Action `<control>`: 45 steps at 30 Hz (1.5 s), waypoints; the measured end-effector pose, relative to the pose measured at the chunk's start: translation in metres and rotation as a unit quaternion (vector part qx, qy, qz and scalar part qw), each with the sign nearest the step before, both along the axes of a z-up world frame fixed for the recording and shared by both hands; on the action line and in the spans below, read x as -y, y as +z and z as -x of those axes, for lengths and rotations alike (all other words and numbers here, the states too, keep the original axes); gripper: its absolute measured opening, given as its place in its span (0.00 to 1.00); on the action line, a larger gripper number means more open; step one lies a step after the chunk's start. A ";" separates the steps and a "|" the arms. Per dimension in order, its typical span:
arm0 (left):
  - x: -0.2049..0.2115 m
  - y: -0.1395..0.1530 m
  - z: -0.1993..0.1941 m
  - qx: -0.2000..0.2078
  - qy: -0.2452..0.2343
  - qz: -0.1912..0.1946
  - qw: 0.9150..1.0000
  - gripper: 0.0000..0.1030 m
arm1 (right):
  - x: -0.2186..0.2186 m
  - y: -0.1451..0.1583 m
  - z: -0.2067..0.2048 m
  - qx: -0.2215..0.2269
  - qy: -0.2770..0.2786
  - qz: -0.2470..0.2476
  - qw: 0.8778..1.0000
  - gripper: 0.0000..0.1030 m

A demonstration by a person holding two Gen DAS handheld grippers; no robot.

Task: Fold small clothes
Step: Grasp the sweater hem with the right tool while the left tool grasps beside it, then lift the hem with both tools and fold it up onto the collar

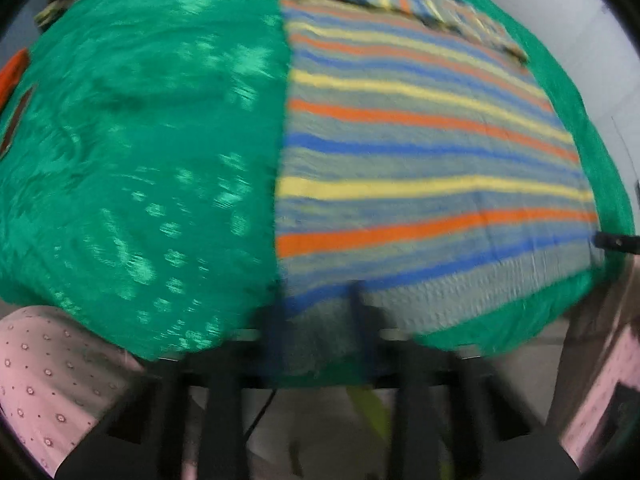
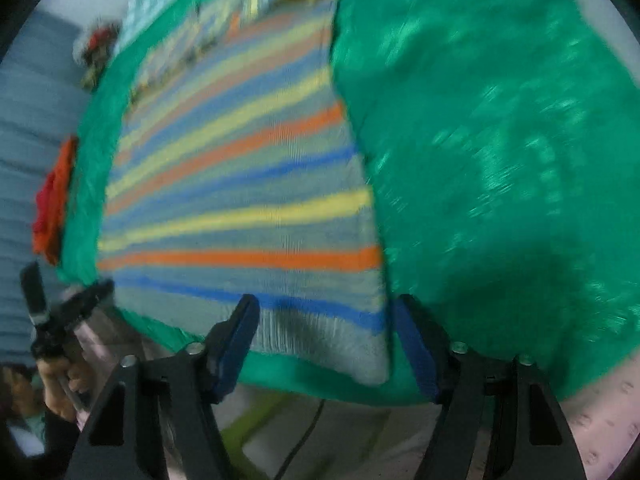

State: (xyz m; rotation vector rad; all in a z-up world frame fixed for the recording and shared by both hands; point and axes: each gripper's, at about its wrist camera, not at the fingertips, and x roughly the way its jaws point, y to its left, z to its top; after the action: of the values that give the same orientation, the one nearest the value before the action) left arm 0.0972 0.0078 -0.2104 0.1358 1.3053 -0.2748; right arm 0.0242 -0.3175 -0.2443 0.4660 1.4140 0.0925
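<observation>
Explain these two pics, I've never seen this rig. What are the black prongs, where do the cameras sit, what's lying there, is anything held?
There is no robot here. A person holds a two-finger gripper in each hand, and each gripper carries a fisheye camera that looks along its fingers. One picture comes from the left gripper, the other from the right gripper. The black prongs with blue pads are the fingers.

A striped knit garment, grey with yellow, orange and blue bands, lies flat on a green cloth. Each gripper is at one near corner of its hem.

The right gripper's jaws stand open astride its corner and hold nothing. The left view is too blurred to tell whether that gripper is pinching the hem.
</observation>
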 end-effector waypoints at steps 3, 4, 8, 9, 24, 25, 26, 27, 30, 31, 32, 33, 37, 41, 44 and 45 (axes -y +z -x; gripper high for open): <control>-0.004 0.007 -0.003 -0.019 0.005 -0.006 1.000 0.03 | -0.013 0.000 -0.001 -0.020 0.053 0.019 0.998 0.05; -0.009 0.011 -0.007 -0.028 0.012 0.006 1.000 0.03 | -0.011 0.003 -0.001 -0.018 0.047 0.004 0.999 0.05; -0.031 0.044 -0.044 -0.051 0.053 0.100 0.992 0.03 | 0.012 0.034 -0.011 0.042 -0.008 -0.086 0.995 0.05; -0.033 0.053 -0.057 -0.048 0.058 0.121 0.990 0.03 | 0.019 0.042 -0.018 0.061 -0.025 -0.108 0.992 0.05; 0.015 0.047 -0.371 -0.014 0.151 0.184 0.971 0.04 | 0.131 0.032 -0.283 0.161 -0.181 -0.192 0.951 0.06; 0.009 0.039 -0.381 -0.007 0.176 0.192 0.965 0.05 | 0.138 0.024 -0.299 0.163 -0.193 -0.209 0.945 0.06; 0.004 0.034 -0.396 0.002 0.203 0.201 0.958 0.07 | 0.150 0.014 -0.312 0.184 -0.222 -0.220 0.932 0.09; 0.002 0.030 -0.406 0.004 0.222 0.192 0.956 0.14 | 0.160 0.007 -0.320 0.204 -0.245 -0.223 0.921 0.14; -0.008 0.019 -0.428 -0.023 0.245 0.136 0.960 0.52 | 0.169 -0.008 -0.324 0.185 -0.297 -0.200 0.915 0.64; -0.014 0.025 -0.424 0.000 0.243 0.131 0.961 0.53 | 0.169 -0.006 -0.321 0.198 -0.291 -0.203 0.914 0.64; -0.018 0.031 -0.417 0.018 0.236 0.128 0.963 0.53 | 0.168 0.001 -0.316 0.213 -0.277 -0.191 0.917 0.64; -0.021 0.035 -0.408 0.032 0.227 0.123 0.966 0.54 | 0.166 0.011 -0.310 0.226 -0.258 -0.160 0.926 0.64; -0.015 0.041 -0.341 0.036 0.147 0.127 0.980 0.62 | 0.144 0.037 -0.278 0.239 -0.185 -0.096 0.948 0.64; 0.001 0.035 -0.253 0.049 0.070 0.111 0.990 0.77 | 0.104 0.037 -0.216 0.213 -0.104 -0.090 0.967 0.64; 0.016 0.015 -0.232 0.046 0.060 0.061 0.995 0.78 | 0.068 0.013 -0.189 0.190 -0.042 -0.050 0.980 0.64; 0.017 0.009 -0.232 0.038 0.067 0.061 0.995 0.70 | 0.060 0.004 -0.187 0.185 -0.031 -0.036 0.982 0.63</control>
State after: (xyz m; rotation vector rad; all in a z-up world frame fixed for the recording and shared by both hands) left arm 0.3288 -0.0096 -0.2010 -0.0458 1.2135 -0.2319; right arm 0.2111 -0.3771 -0.2400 0.5232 1.0321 0.1708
